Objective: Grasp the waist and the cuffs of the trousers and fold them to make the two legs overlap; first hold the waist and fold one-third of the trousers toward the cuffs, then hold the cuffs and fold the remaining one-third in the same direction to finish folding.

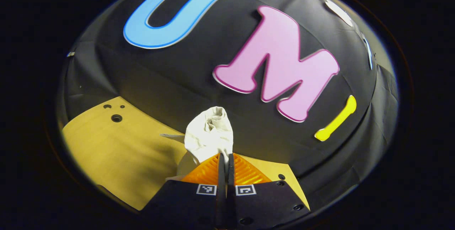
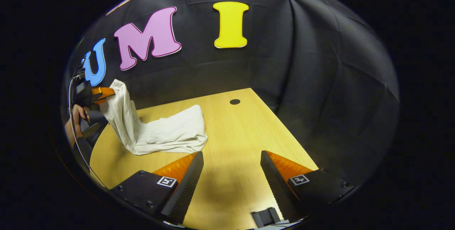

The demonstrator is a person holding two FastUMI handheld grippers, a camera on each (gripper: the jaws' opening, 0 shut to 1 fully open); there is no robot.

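Note:
In the left gripper view my left gripper [image 1: 225, 156] is shut on a bunched end of the white trousers [image 1: 209, 135], which bulges up just beyond the fingertips. The right gripper view shows that same gripper [image 2: 106, 93] at the far left, held by a hand, lifting one end of the trousers [image 2: 160, 130] off the wooden table [image 2: 241, 141]. The other part of the cloth lies crumpled on the tabletop. My right gripper [image 2: 231, 155] is open above bare wood, to the right of the trousers and apart from them. Whether the lifted end is waist or cuffs I cannot tell.
The black booth wall rises close behind the table. A round hole [image 2: 234, 101] marks the table's far side in the right gripper view. Several small holes [image 1: 116, 118] show on the tabletop at the left of the left gripper view.

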